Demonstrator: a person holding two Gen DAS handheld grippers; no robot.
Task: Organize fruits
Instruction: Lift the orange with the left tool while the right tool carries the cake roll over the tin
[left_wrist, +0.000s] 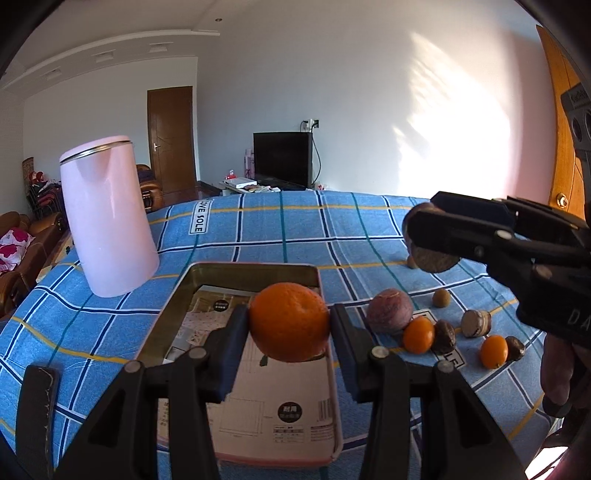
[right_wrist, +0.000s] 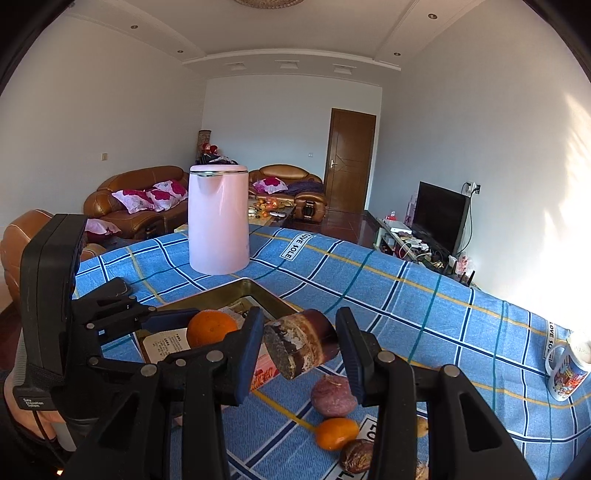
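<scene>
My left gripper (left_wrist: 290, 325) is shut on a large orange (left_wrist: 289, 320) and holds it above the metal tray (left_wrist: 173, 302). The orange also shows in the right wrist view (right_wrist: 210, 328). My right gripper (right_wrist: 300, 345) is shut on a brown halved fruit (right_wrist: 301, 343) and holds it in the air to the right of the tray; it shows in the left wrist view (left_wrist: 434, 254) too. On the blue checked cloth lie a purple round fruit (left_wrist: 389, 311), two small oranges (left_wrist: 418, 335), (left_wrist: 494, 351) and several brown fruits (left_wrist: 444, 336).
A pink kettle (left_wrist: 107, 218) stands behind the tray on the left. A printed mug (right_wrist: 567, 369) stands at the table's right edge. Paper packaging (left_wrist: 280, 406) lies in the tray. The table (left_wrist: 332, 229) drops off behind to sofas and a TV stand.
</scene>
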